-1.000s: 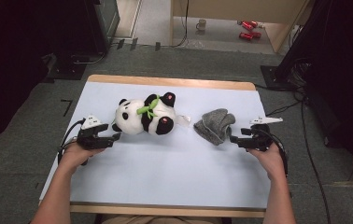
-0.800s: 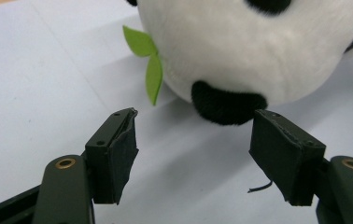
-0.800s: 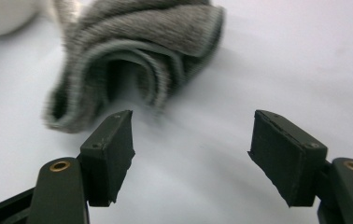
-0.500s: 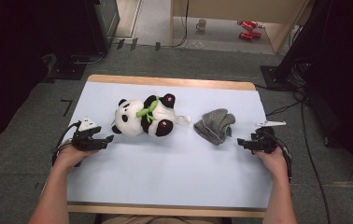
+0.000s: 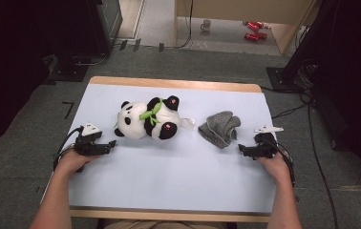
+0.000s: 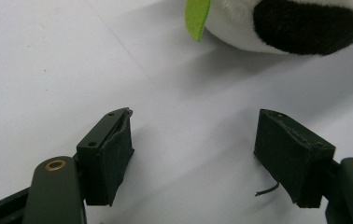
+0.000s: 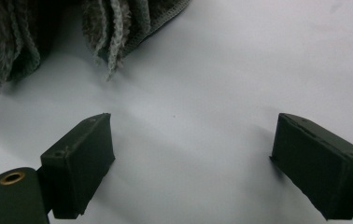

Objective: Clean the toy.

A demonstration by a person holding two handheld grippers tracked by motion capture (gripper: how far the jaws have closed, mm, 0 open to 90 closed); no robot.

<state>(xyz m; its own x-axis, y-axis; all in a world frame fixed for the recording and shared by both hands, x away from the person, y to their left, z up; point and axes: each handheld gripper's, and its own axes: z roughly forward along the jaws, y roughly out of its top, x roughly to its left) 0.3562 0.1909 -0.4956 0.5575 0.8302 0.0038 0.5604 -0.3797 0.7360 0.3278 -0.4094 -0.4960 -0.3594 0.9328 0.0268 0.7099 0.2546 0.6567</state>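
Both grippers low over the white tabletop [image 5: 169, 181], left gripper [image 5: 112, 143] just beside the plush panda [image 5: 147, 119] lying on its side mid-table, right gripper [image 5: 241, 150] near the crumpled grey cloth [image 5: 220, 128], each pair of jaws just widened, spread apart, nothing between them

Even overhead light, soft shadows, dark room edges; close views slightly blurred.

Left claw [image 5: 113, 143] low, jaws just widened, empty; right claw [image 5: 241, 150] likewise.
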